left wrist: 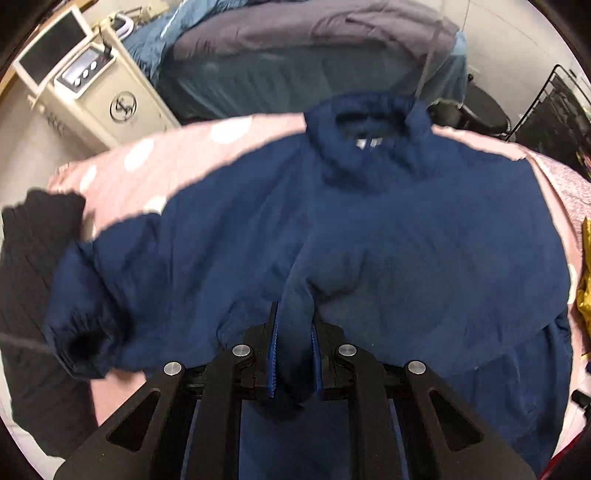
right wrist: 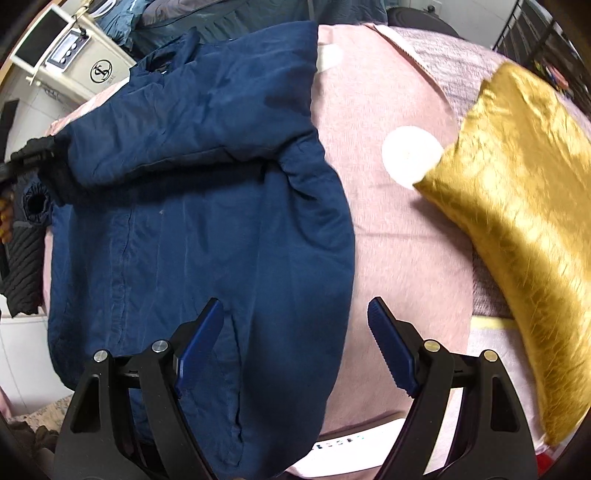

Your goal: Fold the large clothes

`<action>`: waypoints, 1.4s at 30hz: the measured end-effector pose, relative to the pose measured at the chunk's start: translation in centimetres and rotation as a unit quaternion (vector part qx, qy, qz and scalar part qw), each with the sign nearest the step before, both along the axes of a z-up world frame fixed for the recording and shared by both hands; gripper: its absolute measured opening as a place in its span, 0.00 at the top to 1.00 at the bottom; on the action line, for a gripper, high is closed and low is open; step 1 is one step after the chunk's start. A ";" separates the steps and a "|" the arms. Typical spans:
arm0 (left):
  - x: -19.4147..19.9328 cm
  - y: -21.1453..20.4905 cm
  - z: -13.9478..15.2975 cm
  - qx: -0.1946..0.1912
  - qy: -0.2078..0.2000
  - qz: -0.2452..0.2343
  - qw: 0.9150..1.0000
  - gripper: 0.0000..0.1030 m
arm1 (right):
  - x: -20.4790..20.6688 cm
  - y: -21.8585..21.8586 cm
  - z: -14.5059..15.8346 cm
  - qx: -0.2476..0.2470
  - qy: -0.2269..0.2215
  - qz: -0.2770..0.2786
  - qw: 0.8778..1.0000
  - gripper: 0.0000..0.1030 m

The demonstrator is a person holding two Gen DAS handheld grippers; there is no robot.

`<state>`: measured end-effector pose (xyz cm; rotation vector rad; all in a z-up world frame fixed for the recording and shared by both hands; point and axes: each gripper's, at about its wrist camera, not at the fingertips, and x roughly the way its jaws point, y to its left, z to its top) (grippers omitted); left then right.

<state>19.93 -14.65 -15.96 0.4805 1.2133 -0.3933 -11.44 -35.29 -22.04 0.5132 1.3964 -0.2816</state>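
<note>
Left wrist view
Jacket (left wrist: pixel 369 229): lies spread on the pink spotted bedcover (left wrist: pixel 147 162), collar (left wrist: pixel 369 118) at the far side, one sleeve with elastic cuff (left wrist: pixel 85 332) reaching to the near left.
Left gripper (left wrist: pixel 294 354): jaws narrow, pinching a ridge of the blue jacket fabric between the pads, near the middle of the near edge.
Black garment (left wrist: pixel 33 258): waits at the left edge of the bed, apparently not folded.
Far background: cream cabinet (left wrist: pixel 99 92) and a second bed with grey cover (left wrist: pixel 314 33).

Right wrist view
Jacket (right wrist: pixel 199 206): occupies the left half of the view; right sleeve (right wrist: pixel 192 140) already laid across the chest toward the left, so the right side is a straight folded edge.
Right gripper (right wrist: pixel 295 343): jaws wide, holding nothing, above the near right edge of the jacket; left pad over blue cloth, right pad over bare bedcover.
Gold cushion (right wrist: pixel 517 221): on the right, well apart from the jacket.

Progress, as judgement
Done: probably one sleeve fold.
Left: probably the other sleeve, then folding the body in half from hem to collar; after that the black garment.
</note>
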 end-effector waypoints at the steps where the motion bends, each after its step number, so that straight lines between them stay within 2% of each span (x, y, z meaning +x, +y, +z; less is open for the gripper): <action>1: -0.3 0.0 -0.5 0.008 0.001 -0.003 1.000 0.87 | 0.2 -0.1 0.0 -0.004 0.002 0.001 1.000 0.23; 7: -0.1 0.1 -1.2 0.016 -0.005 -0.013 1.000 0.87 | 2.9 -1.3 -0.4 -0.042 0.004 0.017 0.999 0.22; 12: 0.7 -0.9 0.1 0.002 -0.019 -0.014 1.000 0.87 | 6.6 -0.7 0.4 -0.063 -0.034 0.048 0.996 0.23; 14: 1.2 -1.7 0.1 0.006 -0.017 -0.015 1.000 0.87 | 8.1 -0.3 0.4 -0.087 -0.044 0.063 0.993 0.22; 16: 1.6 -2.0 -0.8 0.023 -0.004 -0.008 1.000 0.80 | 9.6 0.8 -0.4 -0.132 -0.045 0.099 0.985 0.22; 17: 1.9 -2.0 -1.6 0.041 0.007 0.000 0.999 0.77 | 10.3 1.6 -1.2 -0.161 -0.038 0.127 0.978 0.23; 19: 2.0 -1.3 -2.5 0.047 0.021 0.017 0.999 0.69 | 11.4 3.0 -3.5 -0.227 0.002 0.179 0.957 0.23; 20: 2.0 -1.0 -2.6 0.045 0.025 0.024 0.998 0.58 | 11.8 3.4 -4.5 -0.249 0.023 0.195 0.949 0.30; 21: 1.8 -0.4 -2.5 0.042 0.023 0.030 0.998 0.42 | 12.1 3.7 -5.4 -0.257 0.036 0.208 0.943 0.42; 22: 1.6 0.3 -2.2 0.038 0.015 0.036 0.999 0.35 | 12.2 3.7 -5.6 -0.252 0.036 0.211 0.944 0.48; 23: 1.5 1.0 -1.8 0.034 0.005 0.044 0.998 0.25 | 12.2 3.6 -5.6 -0.246 0.027 0.207 0.947 0.61; 24: 1.5 1.6 -1.5 0.030 0.001 0.052 0.998 0.23 | 12.2 3.2 -5.2 -0.250 0.017 0.194 0.949 0.66; 25: 1.6 2.6 -1.3 0.023 0.002 0.067 0.997 0.23 | 12.1 2.5 -4.8 -0.243 0.008 0.179 0.953 0.67; 27: 1.6 4.8 -1.2 0.007 0.016 0.099 0.995 0.22 | 11.9 0.2 -4.1 -0.196 -0.018 0.120 0.973 0.70; 30: 1.3 6.8 -1.3 -0.014 0.032 0.121 0.992 0.22 | 10.8 -3.4 -4.6 -0.122 -0.028 0.024 0.992 0.75; 32: 0.7 7.2 -1.4 -0.028 0.041 0.123 0.991 0.22 | 10.2 -4.5 -5.4 -0.104 -0.020 -0.025 0.994 0.81; 34: 0.1 6.8 -1.8 -0.026 0.044 0.119 0.992 0.22 | 9.3 -5.9 -6.7 -0.065 -0.008 -0.072 0.995 0.81; 36: -0.4 6.0 -2.9 -0.007 0.044 0.107 0.993 0.22 | 9.1 -6.2 -7.4 -0.051 0.001 -0.079 0.996 0.81; 38: -0.7 5.1 -4.3 0.010 0.052 0.095 0.994 0.25 | 9.3 -6.0 -7.0 -0.057 -0.001 -0.066 0.996 0.81; 39: -0.7 4.9 -4.7 0.013 0.054 0.092 0.994 0.35 | 9.4 -5.9 -6.7 -0.062 -0.002 -0.061 0.996 0.80; 40: -0.7 4.6 -5.3 0.014 0.057 0.088 0.994 0.42 | 9.3 -6.0 -6.5 -0.064 0.002 -0.063 0.996 0.74; 42: -0.6 4.1 -6.2 0.006 0.076 0.084 0.994 0.73 | 8.9 -6.3 -6.0 -0.071 0.010 -0.078 0.994 0.48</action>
